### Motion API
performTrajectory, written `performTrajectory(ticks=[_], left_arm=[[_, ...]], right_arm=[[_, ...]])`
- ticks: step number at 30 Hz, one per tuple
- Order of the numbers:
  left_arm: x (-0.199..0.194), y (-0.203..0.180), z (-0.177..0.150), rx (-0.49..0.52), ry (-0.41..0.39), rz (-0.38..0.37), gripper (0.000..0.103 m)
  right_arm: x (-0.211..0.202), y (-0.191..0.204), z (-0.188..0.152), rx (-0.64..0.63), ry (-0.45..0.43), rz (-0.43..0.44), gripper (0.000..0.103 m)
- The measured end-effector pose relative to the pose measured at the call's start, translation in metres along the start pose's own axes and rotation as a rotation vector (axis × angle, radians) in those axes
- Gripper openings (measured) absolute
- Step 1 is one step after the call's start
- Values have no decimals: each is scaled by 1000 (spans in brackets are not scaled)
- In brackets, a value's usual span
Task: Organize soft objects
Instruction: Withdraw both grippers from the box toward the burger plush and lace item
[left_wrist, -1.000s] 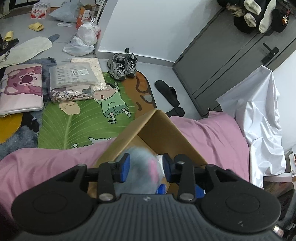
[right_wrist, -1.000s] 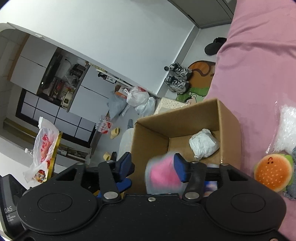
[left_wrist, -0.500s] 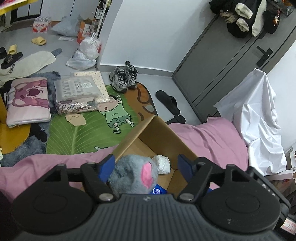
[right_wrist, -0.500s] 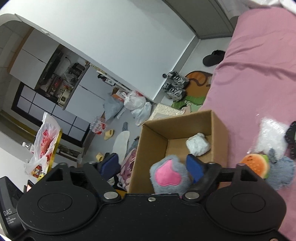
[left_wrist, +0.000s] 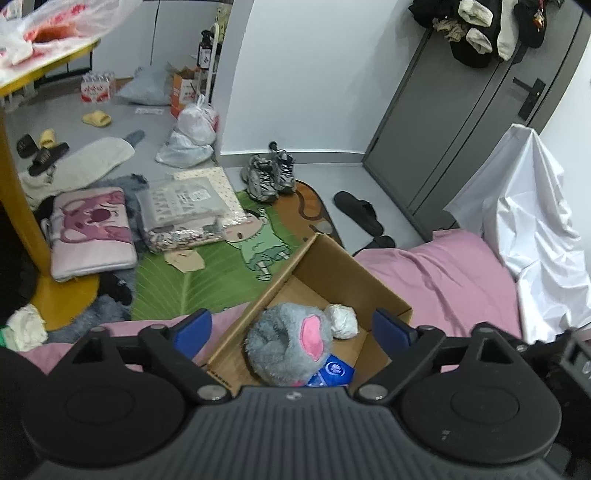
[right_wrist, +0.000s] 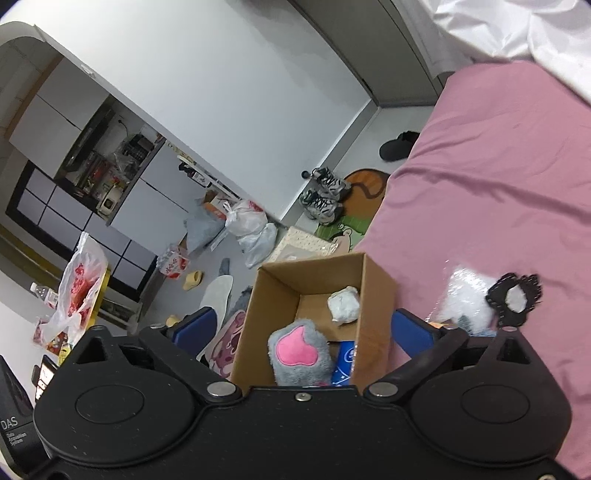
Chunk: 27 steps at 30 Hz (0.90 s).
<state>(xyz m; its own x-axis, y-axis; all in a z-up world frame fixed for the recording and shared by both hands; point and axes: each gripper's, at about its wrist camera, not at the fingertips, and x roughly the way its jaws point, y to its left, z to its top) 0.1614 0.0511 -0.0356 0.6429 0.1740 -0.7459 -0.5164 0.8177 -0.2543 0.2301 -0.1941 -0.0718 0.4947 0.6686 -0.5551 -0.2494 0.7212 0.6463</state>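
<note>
Left gripper (left_wrist: 293, 328) jaws just opened wide, nothing clamped. Right gripper (right_wrist: 303, 332) likewise wide, empty. Grey plush paw (left_wrist: 286, 343) with pink pad lies between, below both fingertip pairs, inside cardboard box (left_wrist: 347, 266). Beyond paw: white crumpled bundle (left_wrist: 341, 320). Box on pink bedsheet (left_wrist: 443, 269).

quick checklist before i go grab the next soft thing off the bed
1. Left gripper empty: ok, jaws have just been opening, pads clear of the grey plush paw.
2. Right gripper empty: ok, jaws have just been opening, nothing pinched.
3. Paw inside the cardboard box: ok, beside the white wad and blue packet.
4. Room left in the box: ok.
5. Next items in sight: ok, white fluffy piece on the pink bedsheet.
6. Box steady near the bed edge: cannot tell.
</note>
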Motion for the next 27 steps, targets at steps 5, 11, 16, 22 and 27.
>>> performTrajectory(ticks=[5,11,16,22,27], left_arm=[[-11,-9,-8,41,-7,7,94],[-25,-24,-18,89,-2,3,94],[-34,-38,-26,140,-26,8,94],[-38,-52,-33,164,-26,5,94],[-37,-65,-40,182,-9,-33,94]], right_arm=[[-12,-3,1,-40,9,-16,103],[-26,-10,1,-73,10,-62,103],[-41,-21,5,-59,-9,-53,103],[-55,-44,8,-30,-25,-83,103],[-64,-63,5,-16,-27,-107,103]])
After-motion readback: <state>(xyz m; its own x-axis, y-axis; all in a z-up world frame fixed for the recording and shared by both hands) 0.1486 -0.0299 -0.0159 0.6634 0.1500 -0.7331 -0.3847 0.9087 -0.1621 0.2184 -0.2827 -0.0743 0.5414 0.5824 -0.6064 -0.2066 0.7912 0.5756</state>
